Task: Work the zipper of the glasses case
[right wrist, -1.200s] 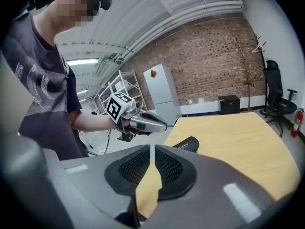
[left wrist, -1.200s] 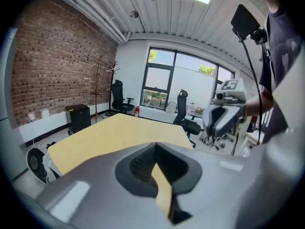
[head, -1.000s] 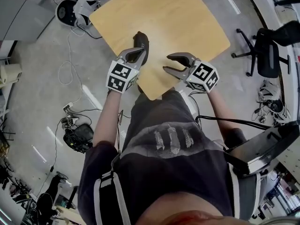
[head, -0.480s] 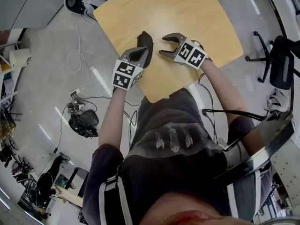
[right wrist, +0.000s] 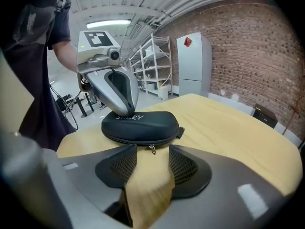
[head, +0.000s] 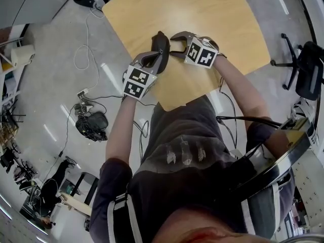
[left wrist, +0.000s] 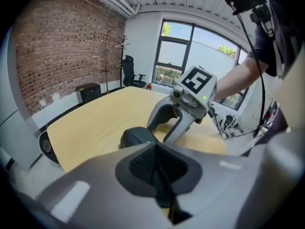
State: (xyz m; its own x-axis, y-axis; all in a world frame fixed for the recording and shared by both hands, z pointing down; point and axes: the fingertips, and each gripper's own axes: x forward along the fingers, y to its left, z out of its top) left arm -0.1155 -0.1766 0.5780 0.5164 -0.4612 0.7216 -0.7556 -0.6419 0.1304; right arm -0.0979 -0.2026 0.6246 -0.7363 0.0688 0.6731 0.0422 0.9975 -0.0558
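Note:
A black zipped glasses case (right wrist: 140, 125) lies on the light wooden table (head: 217, 24), near its left corner. My left gripper (head: 156, 58) is shut, its joined tips (right wrist: 126, 109) resting on top of the case's end; in the left gripper view the case (left wrist: 136, 136) shows just past the tips. My right gripper (head: 173, 43) faces the case's long side. Its jaws are wide apart and closing, with nothing gripped. The small metal zipper pull (right wrist: 153, 150) hangs just at the mouth of the right gripper (right wrist: 152, 152), between its pads without touching them.
Black office chairs (head: 304, 70) stand right of the table. Cables (head: 83, 49) and a dark bag (head: 91, 125) lie on the grey floor at the left. The person's body stands against the table's near edge.
My right gripper has moved left across the table up to the case's side, and its jaws have widened. The left gripper has stayed on the case.

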